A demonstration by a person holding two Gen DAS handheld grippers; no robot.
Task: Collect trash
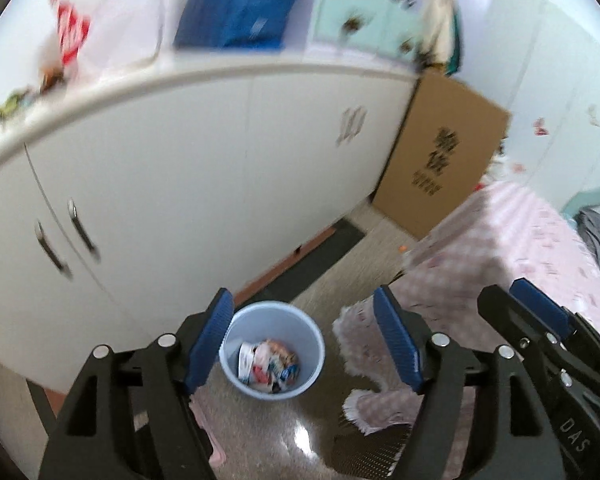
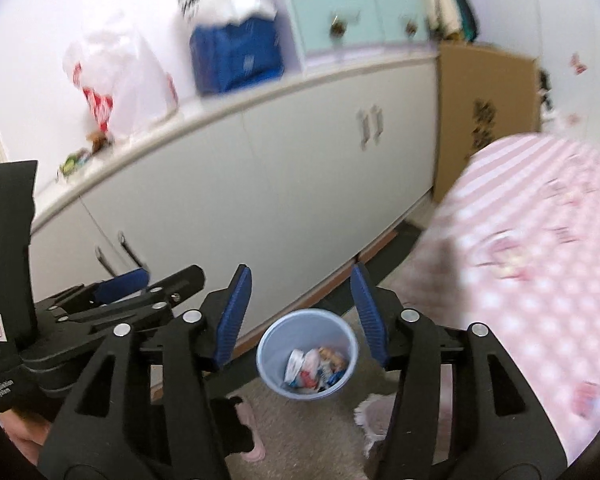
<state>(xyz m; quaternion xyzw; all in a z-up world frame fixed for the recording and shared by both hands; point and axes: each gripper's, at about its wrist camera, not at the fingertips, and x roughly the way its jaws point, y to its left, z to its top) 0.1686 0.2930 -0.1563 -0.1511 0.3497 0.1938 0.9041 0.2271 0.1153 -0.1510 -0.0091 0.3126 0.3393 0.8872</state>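
In the left wrist view, the left gripper (image 1: 302, 340) hangs above the floor (image 1: 268, 436) with its jaws apart and nothing between them. Below stands a pale blue bin (image 1: 273, 350) holding crumpled wrappers (image 1: 269, 365), near the foot of the white cabinet (image 1: 180, 168) and beside the pink bedspread (image 1: 500, 248).

In the right wrist view, the right gripper (image 2: 300, 314) also has its jaws apart and empty, over the same bin (image 2: 307, 354) with the wrappers (image 2: 316, 366) inside. The left gripper (image 2: 112, 304) shows at the left edge.
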